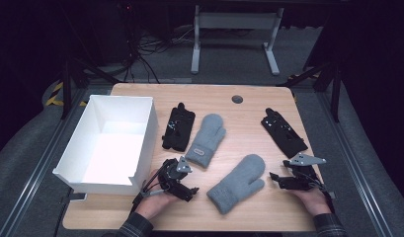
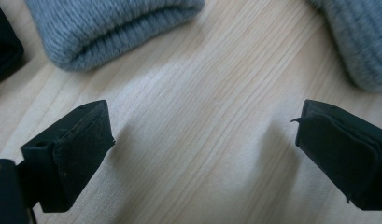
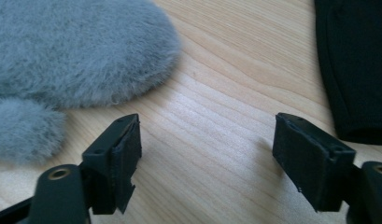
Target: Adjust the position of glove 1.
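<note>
From the high view, the wooden surface (image 1: 249, 118) carries a white box (image 1: 110, 143) at the left, two grey mittens and two black gloves. The near grey mitten (image 1: 237, 183) lies between the two hands, its cuff toward the person; the far grey mitten (image 1: 206, 139) lies just beyond the left tool (image 1: 182, 185), beside the left black glove (image 1: 178, 127). The right black glove (image 1: 283, 131) lies beyond the right tool (image 1: 281, 180).

The left gripper view adds what the high view cannot resolve: the ribbed knit cuff of the far grey mitten (image 2: 109, 28) close ahead, a corner of the near grey mitten (image 2: 361, 42) at upper right, and the left tool (image 2: 202, 154) with its jaws spread wide over bare wood, nothing between them.

The right gripper view shows the fluffy pile of the near grey mitten (image 3: 72, 51) at upper left, its thumb below it, and the edge of the right black glove (image 3: 354, 60) at upper right. The right tool (image 3: 207, 158) stands wide apart, empty, low over the wood, just beside the mitten but not touching it.

No brand, label or writing can be read in these views; the white marks on the black gloves are too small to make out
</note>
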